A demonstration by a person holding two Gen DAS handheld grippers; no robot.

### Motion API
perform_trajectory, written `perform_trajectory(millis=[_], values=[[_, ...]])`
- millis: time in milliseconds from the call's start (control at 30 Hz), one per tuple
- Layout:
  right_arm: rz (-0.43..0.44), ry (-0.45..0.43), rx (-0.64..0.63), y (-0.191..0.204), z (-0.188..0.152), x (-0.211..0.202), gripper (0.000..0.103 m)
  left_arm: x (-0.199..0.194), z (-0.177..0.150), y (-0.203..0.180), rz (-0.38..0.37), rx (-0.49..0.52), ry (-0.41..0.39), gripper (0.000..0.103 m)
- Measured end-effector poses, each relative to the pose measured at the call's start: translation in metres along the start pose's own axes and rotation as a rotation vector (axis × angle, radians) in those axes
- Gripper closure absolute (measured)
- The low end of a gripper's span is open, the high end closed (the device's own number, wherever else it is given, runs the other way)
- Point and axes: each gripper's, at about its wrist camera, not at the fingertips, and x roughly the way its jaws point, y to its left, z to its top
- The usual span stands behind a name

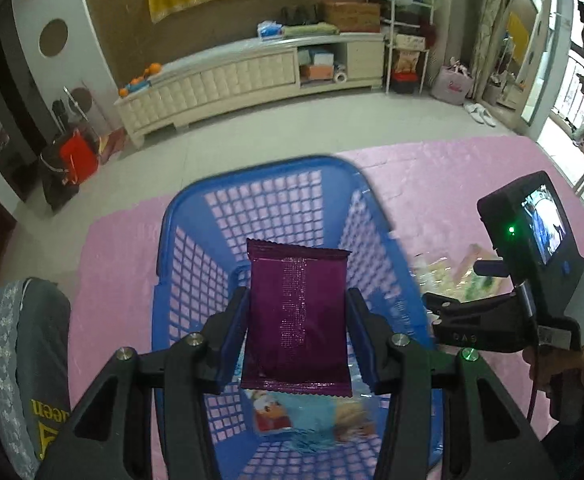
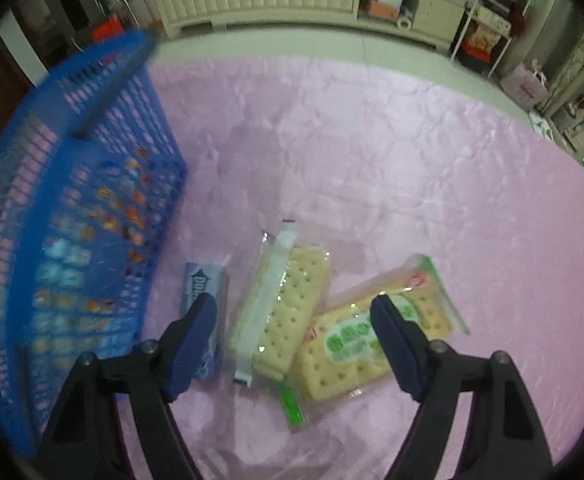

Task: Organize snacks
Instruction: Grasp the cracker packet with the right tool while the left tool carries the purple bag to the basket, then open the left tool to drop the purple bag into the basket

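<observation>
My left gripper [image 1: 298, 300] is shut on a purple snack packet [image 1: 296, 316] and holds it upright over the blue mesh basket [image 1: 179, 216]. A light blue cartoon snack pack [image 1: 304, 420] lies on the basket's floor. My right gripper [image 2: 294, 308] is open and empty above two cracker packets [image 2: 279, 312] [image 2: 376, 336] on the pink cloth. A small blue gum pack [image 2: 205, 296] lies by its left finger. The basket [image 2: 71, 184] stands to the left in the right wrist view. The right gripper's body [image 1: 532, 280] shows right of the basket in the left wrist view.
A pink quilted cloth [image 2: 372, 152] covers the table. A grey garment [image 1: 23, 360] lies at the table's left edge. A cream TV cabinet [image 1: 231, 80] stands across the tiled floor.
</observation>
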Motion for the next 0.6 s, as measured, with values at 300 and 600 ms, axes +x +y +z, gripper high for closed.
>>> perform_trajectory(millis=[300,600], values=[[-0.076,0.029,-0.028,0.002,0.005,0.031,0.023,0.032,0.011,0.023,-0.004,-0.042,0.035,0.058],[-0.011,-0.014,-0.053,0.018,0.007,0.027,0.053,0.059,0.023,0.036,0.003,-0.053,0.048,0.053]])
